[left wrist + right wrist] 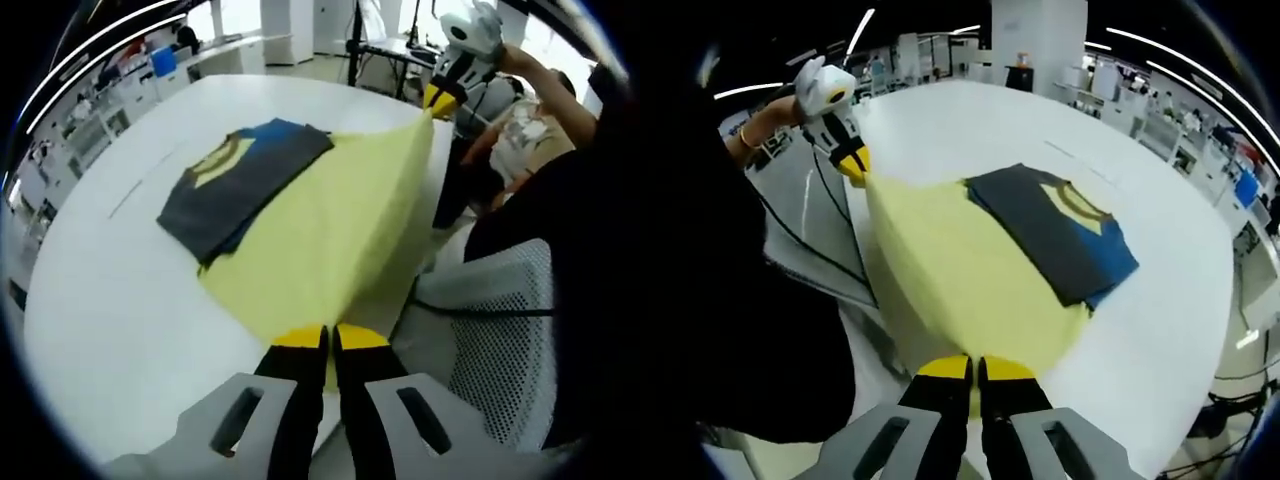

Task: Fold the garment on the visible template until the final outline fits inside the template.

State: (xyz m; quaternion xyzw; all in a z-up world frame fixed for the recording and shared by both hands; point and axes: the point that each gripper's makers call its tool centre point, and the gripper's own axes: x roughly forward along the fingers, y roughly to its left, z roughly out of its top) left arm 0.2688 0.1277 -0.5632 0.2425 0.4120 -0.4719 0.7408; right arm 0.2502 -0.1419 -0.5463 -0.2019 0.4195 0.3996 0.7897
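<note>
Both jaws pinch yellow garment (330, 240); chair (495, 330) beside table (110, 300).

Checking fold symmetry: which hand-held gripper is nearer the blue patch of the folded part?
Right. The right hand-held gripper grips the yellow garment on the side of the blue patch; the left hand-held gripper grips its far corner.

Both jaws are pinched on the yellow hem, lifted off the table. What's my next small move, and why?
Probably carry the lifted yellow garment edge forward over its folded dark grey and blue part and lay it down. Left gripper and right gripper each clamp a corner, the cloth taut between them above the white table.
</note>
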